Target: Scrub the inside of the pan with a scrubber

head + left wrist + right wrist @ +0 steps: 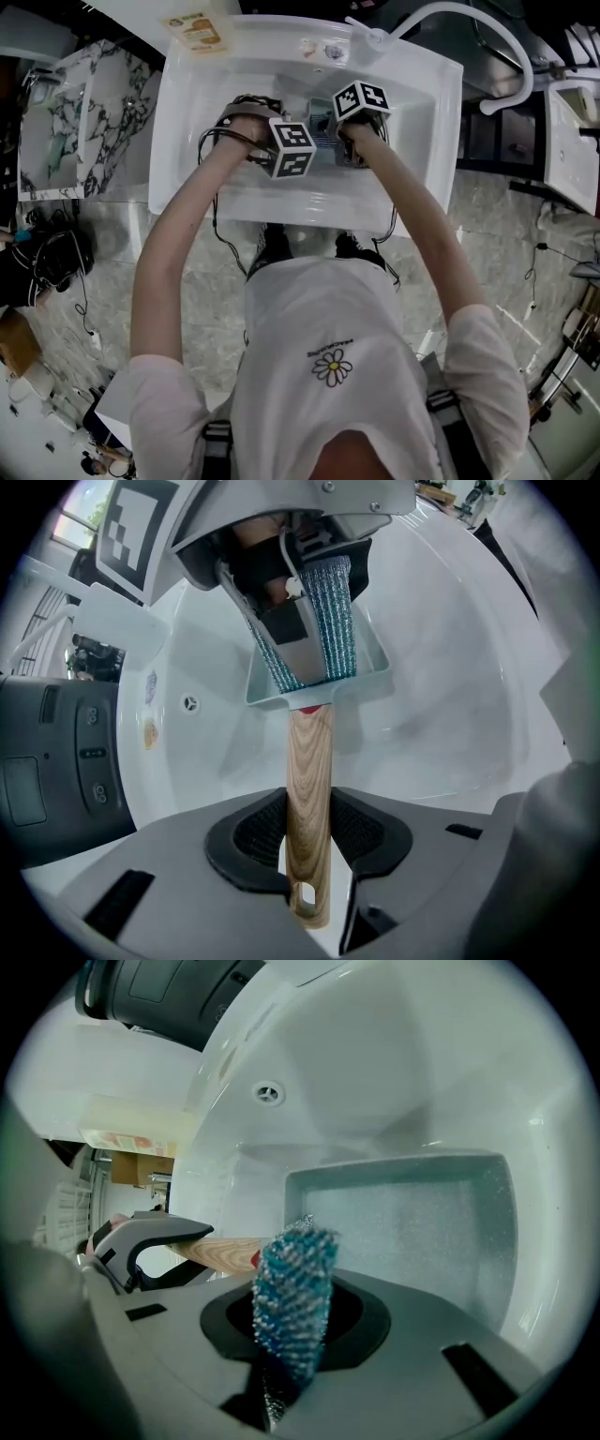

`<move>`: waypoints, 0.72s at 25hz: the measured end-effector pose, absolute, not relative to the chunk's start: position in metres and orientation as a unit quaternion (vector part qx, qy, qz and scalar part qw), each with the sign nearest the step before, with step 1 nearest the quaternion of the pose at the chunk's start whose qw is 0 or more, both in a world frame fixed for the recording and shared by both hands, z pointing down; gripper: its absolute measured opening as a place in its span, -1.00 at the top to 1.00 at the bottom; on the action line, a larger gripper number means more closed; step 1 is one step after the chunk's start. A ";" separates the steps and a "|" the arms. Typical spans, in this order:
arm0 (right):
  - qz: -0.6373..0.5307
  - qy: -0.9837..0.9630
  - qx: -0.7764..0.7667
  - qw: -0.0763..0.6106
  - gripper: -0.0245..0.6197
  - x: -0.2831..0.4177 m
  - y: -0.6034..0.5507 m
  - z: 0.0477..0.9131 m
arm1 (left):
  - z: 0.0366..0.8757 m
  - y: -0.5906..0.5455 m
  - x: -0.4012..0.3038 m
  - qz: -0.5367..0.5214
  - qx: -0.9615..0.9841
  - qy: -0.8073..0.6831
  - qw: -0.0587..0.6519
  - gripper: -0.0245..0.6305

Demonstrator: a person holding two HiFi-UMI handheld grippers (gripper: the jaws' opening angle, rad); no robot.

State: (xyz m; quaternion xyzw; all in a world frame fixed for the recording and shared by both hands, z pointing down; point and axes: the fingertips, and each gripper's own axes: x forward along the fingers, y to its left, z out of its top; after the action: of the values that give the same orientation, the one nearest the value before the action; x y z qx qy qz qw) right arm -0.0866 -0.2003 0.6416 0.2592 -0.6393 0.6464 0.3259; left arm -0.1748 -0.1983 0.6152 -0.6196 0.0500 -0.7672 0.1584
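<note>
A pale green rectangular pan [412,1222] with a wooden handle [309,799] is held over the white sink [187,103]. My left gripper [307,832] is shut on the handle, with both pads pressed against the wood. My right gripper [295,1321] is shut on a blue and silver mesh scrubber [292,1297]. In the left gripper view the scrubber [333,621] reaches down inside the pan [319,682]. In the head view both marker cubes [291,148] [361,98] sit close together above the basin and hide most of the pan.
The sink basin [450,667] curves around the pan on all sides, with an overflow hole [269,1092] in its wall. A white faucet [487,37] arches at the back right. Marble floor and cables lie around the person's feet.
</note>
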 end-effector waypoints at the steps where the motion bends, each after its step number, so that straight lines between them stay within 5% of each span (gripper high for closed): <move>1: 0.646 -0.639 0.260 0.326 0.74 -0.086 -0.201 0.641 | 0.615 -0.199 -0.175 -0.767 -0.620 0.050 0.159 0.51; 18: 0.607 -0.623 0.313 0.381 0.74 0.024 -0.191 0.647 | 0.615 -0.198 -0.176 -0.768 -0.618 0.048 0.158 0.51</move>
State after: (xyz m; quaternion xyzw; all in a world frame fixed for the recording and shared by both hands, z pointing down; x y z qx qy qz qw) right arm 0.0239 -0.1912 0.6474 0.3129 -0.6234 0.6065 0.3815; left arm -0.1763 -0.1975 0.6151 -0.6185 0.0478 -0.7683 0.1580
